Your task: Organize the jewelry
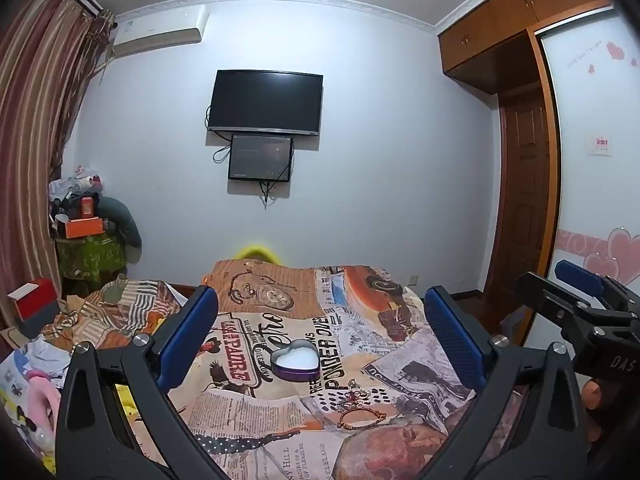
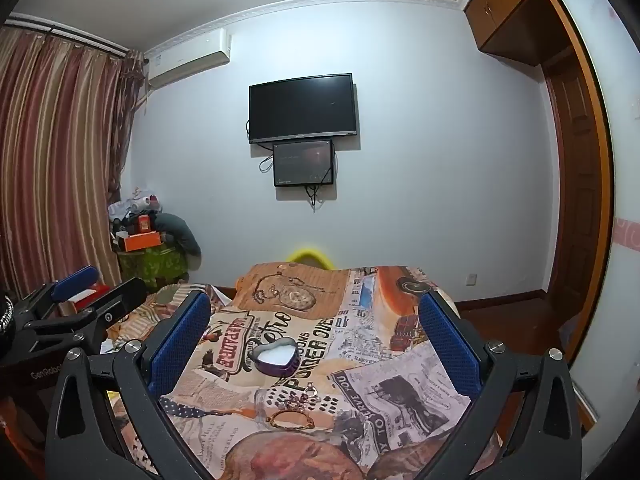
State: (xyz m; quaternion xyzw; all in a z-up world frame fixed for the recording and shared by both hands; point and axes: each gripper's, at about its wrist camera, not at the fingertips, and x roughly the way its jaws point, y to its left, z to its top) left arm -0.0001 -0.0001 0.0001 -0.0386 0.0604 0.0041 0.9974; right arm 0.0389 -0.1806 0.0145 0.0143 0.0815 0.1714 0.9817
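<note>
- Jewelry lies loose on the bed (image 1: 400,332), all of it on the near side of the heart-shaped box (image 1: 296,360): a gold bracelet (image 1: 362,416) closest to me, and between it and the box a small tangle of ringed pieces (image 1: 354,390) too fine to tell apart.
- From the right wrist view the order is the same: box (image 2: 277,357) farthest, the small pieces (image 2: 298,398) next, the bracelet (image 2: 290,418) nearest.
- Nothing seems to be inside the box; its pale lining shows bare, with no lid on it and none that I can make out nearby.
- Left hand-held gripper (image 1: 320,336) hangs over the bedspread with its blue pads spread as wide as they go, holding nothing; box and jewelry show in the gap between them, untouched.
- Right hand-held gripper (image 2: 316,336) stands just as wide and just as empty, aimed at the same spot. It also shows in the left view, off to the right of the box (image 1: 576,300).
- My judgement: sorting has not begun. Every piece remains to be picked up and put in the box.
- The bracelet looks the easier first pick; the tangled bits near the box may snag one another.
</note>
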